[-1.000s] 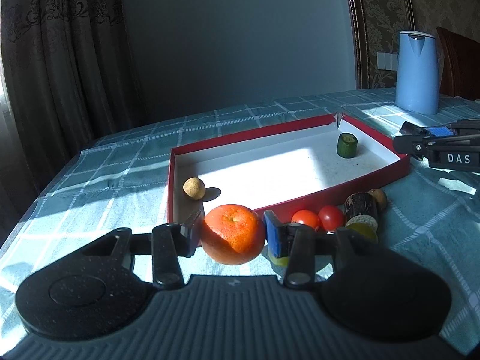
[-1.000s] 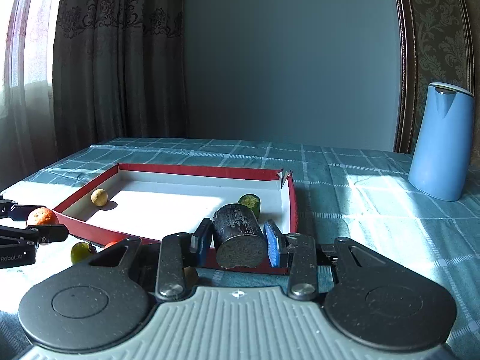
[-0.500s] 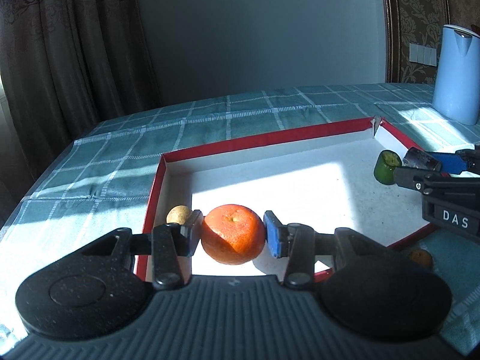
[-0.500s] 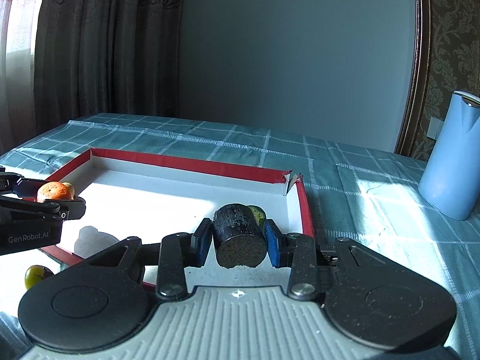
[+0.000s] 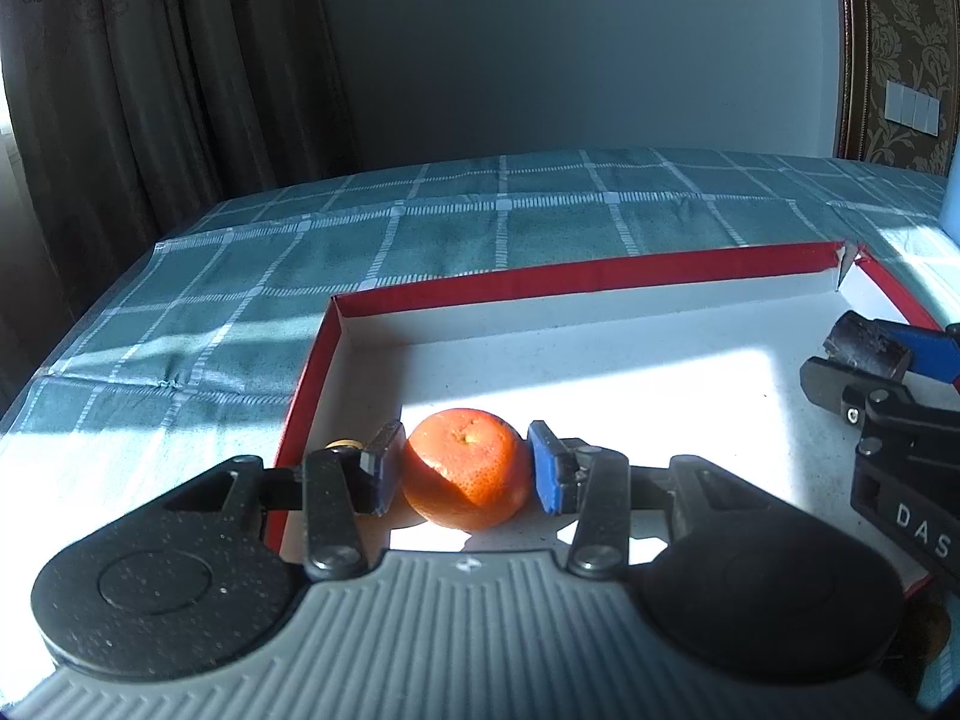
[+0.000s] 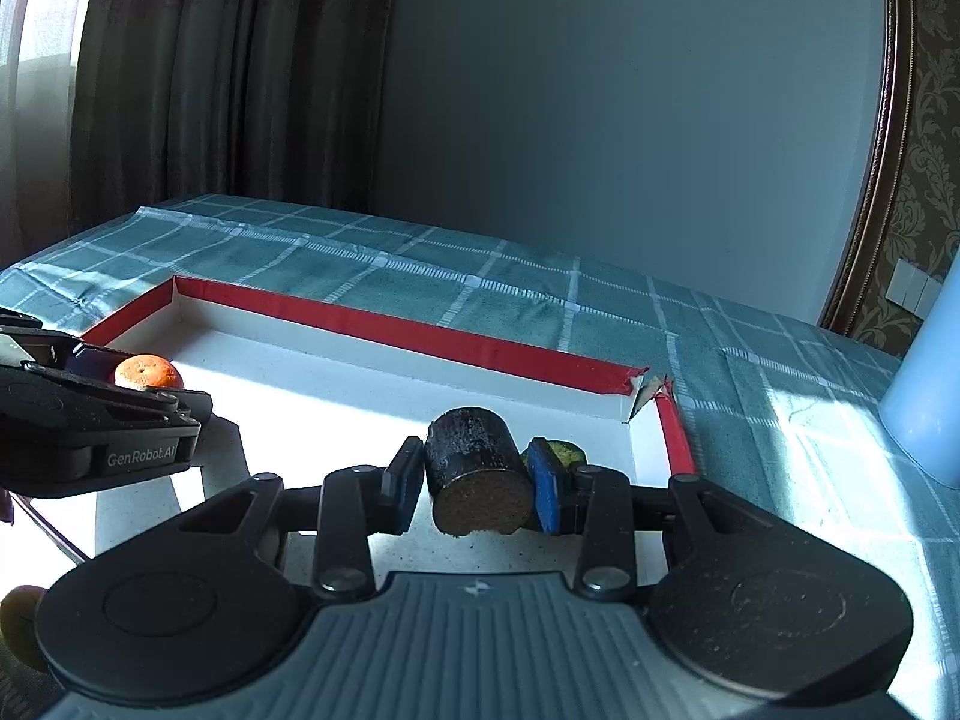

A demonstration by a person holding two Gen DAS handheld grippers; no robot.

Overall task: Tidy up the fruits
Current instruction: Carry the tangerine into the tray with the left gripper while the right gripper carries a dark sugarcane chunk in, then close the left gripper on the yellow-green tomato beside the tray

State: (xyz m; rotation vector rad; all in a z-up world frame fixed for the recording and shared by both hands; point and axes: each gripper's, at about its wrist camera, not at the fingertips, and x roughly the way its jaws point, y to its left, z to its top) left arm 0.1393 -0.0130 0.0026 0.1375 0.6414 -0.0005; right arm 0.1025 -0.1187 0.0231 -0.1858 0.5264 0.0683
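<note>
My left gripper (image 5: 462, 468) is shut on an orange (image 5: 467, 467) and holds it low over the white floor of the red-walled tray (image 5: 576, 273), near its left wall. A small tan fruit (image 5: 343, 444) peeks out behind the left finger. My right gripper (image 6: 474, 477) is shut on a dark cylinder-shaped fruit piece (image 6: 477, 474), over the tray's right end (image 6: 420, 333). A green fruit piece (image 6: 564, 453) lies in the tray just behind its right finger. The right gripper with its dark piece (image 5: 867, 348) shows at the right of the left wrist view, and the orange (image 6: 147, 372) at the left of the right wrist view.
The tray lies on a teal checked tablecloth (image 5: 480, 210). A light blue kettle (image 6: 927, 396) stands to the right of the tray. A yellowish fruit (image 6: 18, 624) lies outside the tray at the lower left of the right wrist view. Curtains hang behind the table.
Both grippers have moved forward over the tray with their loads. The orange has come down close to the tray floor. The dark piece now sits beside the green piece.
</note>
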